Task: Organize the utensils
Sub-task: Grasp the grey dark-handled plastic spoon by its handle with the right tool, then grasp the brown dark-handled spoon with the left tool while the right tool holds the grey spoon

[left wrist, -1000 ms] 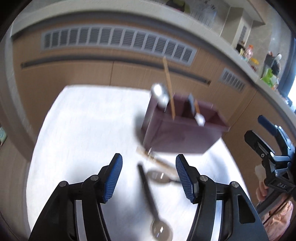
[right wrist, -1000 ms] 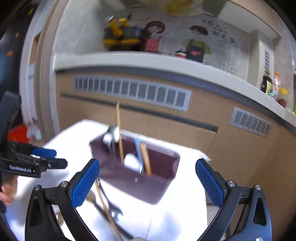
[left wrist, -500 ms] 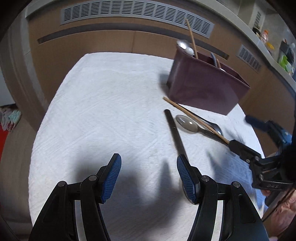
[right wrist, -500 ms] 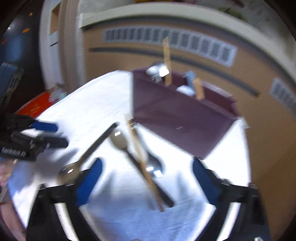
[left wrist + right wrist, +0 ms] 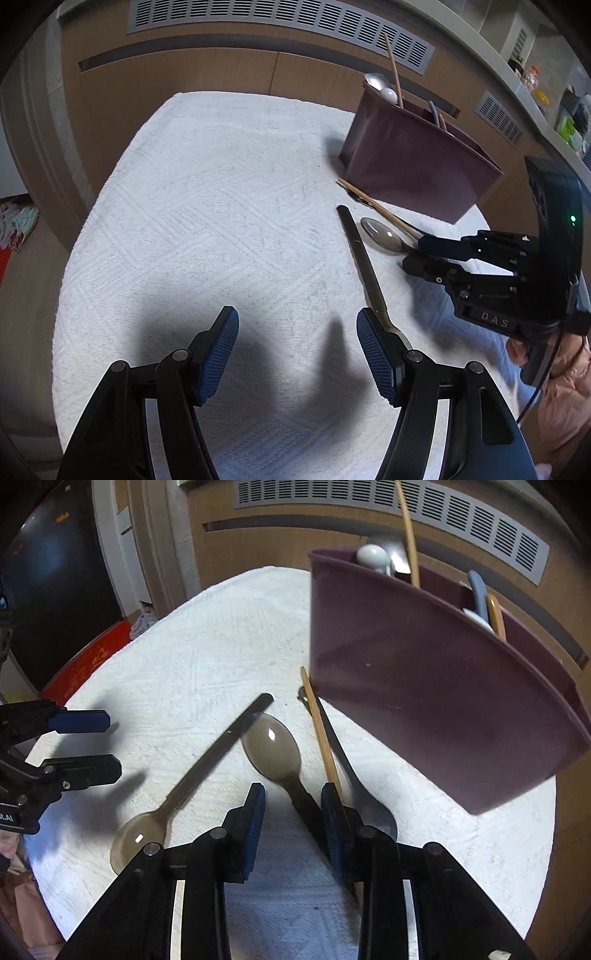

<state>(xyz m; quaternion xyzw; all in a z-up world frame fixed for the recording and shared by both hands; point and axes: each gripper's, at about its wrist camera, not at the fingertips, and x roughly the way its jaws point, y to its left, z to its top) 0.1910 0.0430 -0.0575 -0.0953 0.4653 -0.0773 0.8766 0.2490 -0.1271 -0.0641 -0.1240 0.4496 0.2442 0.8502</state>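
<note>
Spoon (image 5: pixel 275 746) handle between right tool (image 5: pixel 293 805) pads

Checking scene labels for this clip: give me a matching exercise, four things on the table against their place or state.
1 maroon bin
2 loose chopstick
3 middle grey spoon
4 towel

a spread under everything
b bowl pointing towards the bin
c holds upright utensils
d lies flat, tip at the bin's base

Pairs: 1-c, 2-d, 3-b, 4-a
</note>
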